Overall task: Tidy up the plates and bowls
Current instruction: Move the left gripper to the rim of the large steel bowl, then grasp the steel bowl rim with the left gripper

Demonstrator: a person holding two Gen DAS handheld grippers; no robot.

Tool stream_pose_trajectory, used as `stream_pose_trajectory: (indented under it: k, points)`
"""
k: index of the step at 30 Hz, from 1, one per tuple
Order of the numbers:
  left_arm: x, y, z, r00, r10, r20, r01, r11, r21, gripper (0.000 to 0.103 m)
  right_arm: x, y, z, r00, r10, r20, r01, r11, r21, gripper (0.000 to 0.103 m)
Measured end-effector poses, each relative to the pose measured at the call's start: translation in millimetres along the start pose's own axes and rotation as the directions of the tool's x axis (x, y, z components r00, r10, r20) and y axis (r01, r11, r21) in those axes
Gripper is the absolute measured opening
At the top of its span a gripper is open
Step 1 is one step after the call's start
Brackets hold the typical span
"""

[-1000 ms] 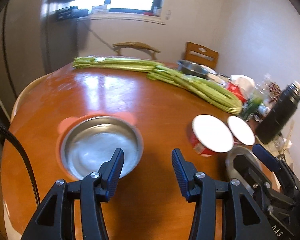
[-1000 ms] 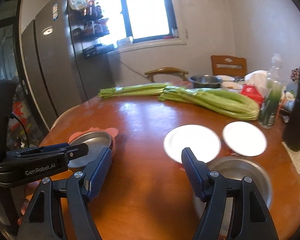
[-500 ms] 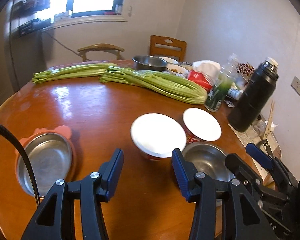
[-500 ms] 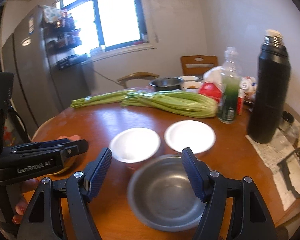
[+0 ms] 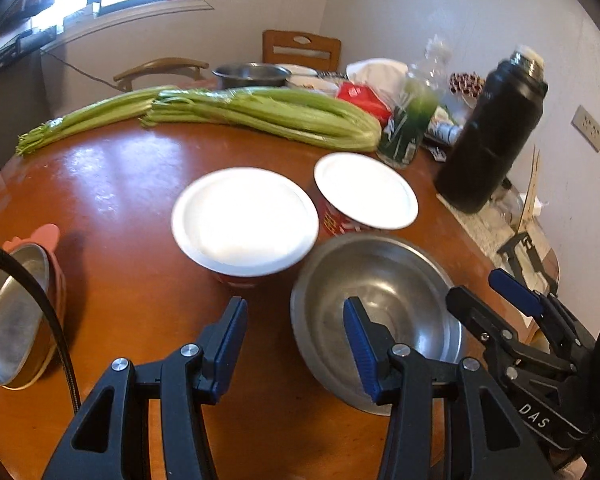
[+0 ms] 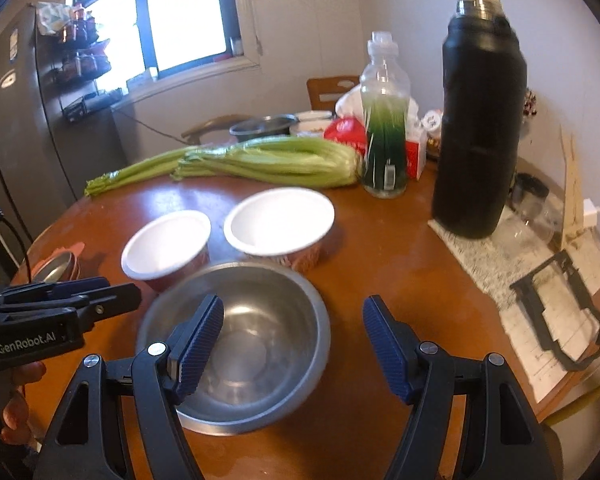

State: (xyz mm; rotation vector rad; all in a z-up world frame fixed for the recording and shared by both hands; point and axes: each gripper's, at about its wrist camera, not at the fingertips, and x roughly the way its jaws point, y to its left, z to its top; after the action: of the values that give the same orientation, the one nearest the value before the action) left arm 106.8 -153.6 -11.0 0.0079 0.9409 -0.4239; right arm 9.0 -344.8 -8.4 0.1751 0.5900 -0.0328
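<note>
A round wooden surface (image 5: 120,184) fills the room's corner under a bright window, with celery (image 5: 268,114) lying across its far side and a tall black flask (image 6: 478,112) standing to the right beside a green-filled bottle (image 6: 384,136). My left gripper (image 5: 296,334) hangs just above the wood, its fingers parted and empty; the right-hand finger sits over the near rim of the steel bowl (image 5: 380,300), though I can't quite tell whether it touches. My right gripper (image 6: 292,340) also stands open and holds nothing, its left-hand finger over that same bowl's hollow. Just beyond the steel bowl stand two red bowls with white insides, the nearer bowl (image 5: 246,220) and the farther bowl (image 5: 366,194), side by side. Far left, a steel plate (image 5: 14,312) rests in a pink holder (image 5: 40,236).
</note>
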Motion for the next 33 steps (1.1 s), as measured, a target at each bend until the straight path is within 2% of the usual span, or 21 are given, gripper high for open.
stream_pose_trajectory:
  k: [4, 13, 22, 28, 33]
  points:
    - [13.5, -9.1, -5.2, 0.999, -0.013, -0.031, 0.013, 1.0, 0.015, 0.05, 9.2, -1.4, -5.7, 0.999, -0.005, -0.032, 0.004, 1.0, -0.007, 0.074]
    - [28.6, -14.4, -8.0, 0.999, -0.019, -0.05, 0.02, 1.0, 0.005, 0.05, 25.3, -14.0, -16.5, 0.998, -0.001, -0.068, 0.002, 1.0, 0.012, 0.074]
    - [43.1, -18.9, -9.9, 0.998, -0.019, -0.066, 0.019, 1.0, 0.009, 0.049, 32.6, -4.5, -21.5, 0.996, 0.033, -0.082, -0.035, 0.999, -0.032, 0.049]
    - [44.7, -18.6, -9.8, 0.998, -0.038, -0.059, 0.038, 0.999, 0.01, 0.047, 36.1, -0.2, -21.9, 0.994, 0.061, -0.09, -0.064, 0.997, -0.039, 0.042]
    - [41.3, -17.9, -10.8, 0.998, -0.035, -0.051, 0.036, 0.999, 0.015, 0.047, 33.1, 7.2, -22.5, 0.995, 0.055, -0.086, -0.061, 0.996, -0.064, 0.043]
